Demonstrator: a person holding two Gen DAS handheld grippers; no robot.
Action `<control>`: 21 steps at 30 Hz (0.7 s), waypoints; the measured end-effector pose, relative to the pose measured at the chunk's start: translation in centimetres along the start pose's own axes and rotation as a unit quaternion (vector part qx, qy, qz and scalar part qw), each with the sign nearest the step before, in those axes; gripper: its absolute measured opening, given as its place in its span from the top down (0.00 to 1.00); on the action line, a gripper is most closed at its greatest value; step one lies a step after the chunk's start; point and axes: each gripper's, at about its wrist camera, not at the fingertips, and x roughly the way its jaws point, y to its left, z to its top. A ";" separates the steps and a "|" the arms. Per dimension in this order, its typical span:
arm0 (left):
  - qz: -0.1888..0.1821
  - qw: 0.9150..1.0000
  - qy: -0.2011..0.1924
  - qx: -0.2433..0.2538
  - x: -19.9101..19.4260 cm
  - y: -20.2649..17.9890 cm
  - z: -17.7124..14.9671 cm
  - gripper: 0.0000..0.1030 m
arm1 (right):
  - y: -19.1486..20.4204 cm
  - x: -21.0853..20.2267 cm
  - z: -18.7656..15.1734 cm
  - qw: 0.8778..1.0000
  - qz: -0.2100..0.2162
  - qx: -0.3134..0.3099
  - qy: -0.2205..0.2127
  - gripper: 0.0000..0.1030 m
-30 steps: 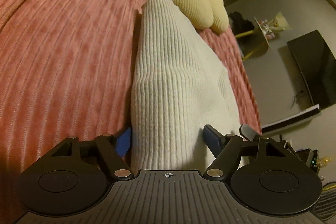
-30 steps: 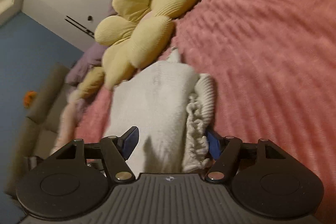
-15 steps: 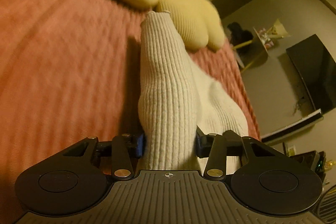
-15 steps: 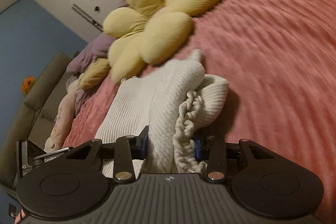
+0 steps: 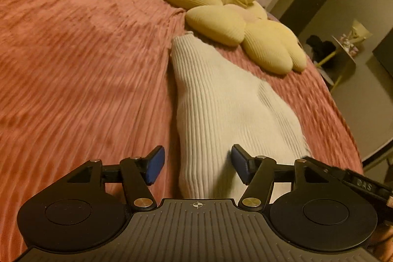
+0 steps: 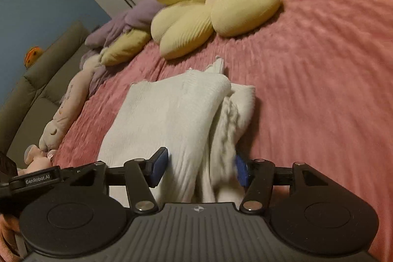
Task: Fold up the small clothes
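Observation:
A cream ribbed knit garment (image 5: 221, 102) lies folded on the pink bedspread (image 5: 73, 65). My left gripper (image 5: 196, 165) is open, its blue pads apart on either side of the garment's near left edge. In the right wrist view the same garment (image 6: 172, 114) shows a bunched, frilled edge on its right. My right gripper (image 6: 200, 170) is open, its pads standing apart around the near right edge. The cloth between each pair of pads looks loose, not pinched.
A yellow flower-shaped cushion (image 5: 233, 16) lies just beyond the garment, also in the right wrist view (image 6: 221, 4). Purple bedding (image 6: 137, 16) and a pink soft toy (image 6: 66, 114) lie at the bed's left side. The bed edge and floor (image 5: 356, 90) are to the right.
Half a second ago both grippers were shut on the garment's near edge. Now both are open and the garment lies flatter on the bed. Both cameras have pulled back and tilted up.

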 end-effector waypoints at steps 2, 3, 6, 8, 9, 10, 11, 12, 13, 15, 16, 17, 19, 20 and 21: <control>-0.010 1.000 0.007 0.007 -0.5 -0.3 -1.5 0.31 | 0.3 -2.0 -2.1 1.000 -0.006 -0.006 -0.008 0.45; -0.012 1.000 0.014 0.007 -0.5 -0.3 -2.0 0.31 | 0.0 -2.7 -3.0 1.000 -0.003 0.004 -0.004 0.45; 0.003 0.999 0.039 0.000 -0.1 -0.5 -3.8 0.32 | -0.3 -3.8 -5.0 1.000 -0.012 0.024 0.009 0.45; 0.003 0.999 0.038 -0.003 -0.6 -0.5 -4.5 0.31 | 0.0 -4.3 -5.6 0.999 -0.016 0.026 0.009 0.57; 0.004 0.999 0.037 -0.006 -0.8 -0.6 -4.7 0.29 | 0.2 -4.5 -5.7 1.000 -0.017 0.023 0.007 0.62; 0.006 0.999 0.036 -0.008 -1.1 -0.6 -4.8 0.26 | 0.6 -4.6 -5.7 1.000 -0.017 0.015 0.005 0.70; 0.010 0.999 0.034 -0.010 -1.2 -0.7 -4.8 0.25 | 1.0 -4.8 -5.6 1.000 -0.018 0.007 0.003 0.72; 0.015 0.999 0.032 -0.012 -1.4 -0.7 -4.9 0.24 | 1.4 -4.8 -5.7 1.000 -0.022 -0.001 0.001 0.74; 0.019 0.999 0.032 -0.015 -1.5 -0.7 -5.0 0.23 | 1.8 -4.8 -5.7 1.000 -0.026 -0.009 0.000 0.80; 0.018 0.999 0.033 -0.014 -1.8 -0.8 -5.1 0.19 | 2.3 -4.4 -5.6 0.999 -0.039 -0.020 0.005 0.83; 0.017 0.999 0.035 -0.014 -1.8 -0.9 -5.1 0.18 | 2.5 -4.2 -5.4 0.999 -0.041 -0.020 0.007 0.83; 0.018 0.999 0.036 -0.014 -1.7 -1.0 -5.1 0.18 | 2.3 -4.1 -5.3 0.999 -0.029 -0.010 0.006 0.82; 0.021 0.999 0.037 -0.011 -1.7 -1.1 -5.1 0.18 | 1.4 -4.0 -4.6 1.000 0.000 0.030 0.002 0.79; 0.024 0.999 0.036 -0.010 -1.7 -1.1 -5.1 0.18 | 0.7 -3.9 -4.3 0.998 0.016 0.058 0.001 0.78; 0.026 0.999 0.035 -0.011 -1.6 -1.2 -5.0 0.18 | 0.2 -3.8 -4.1 0.996 0.027 0.079 0.001 0.78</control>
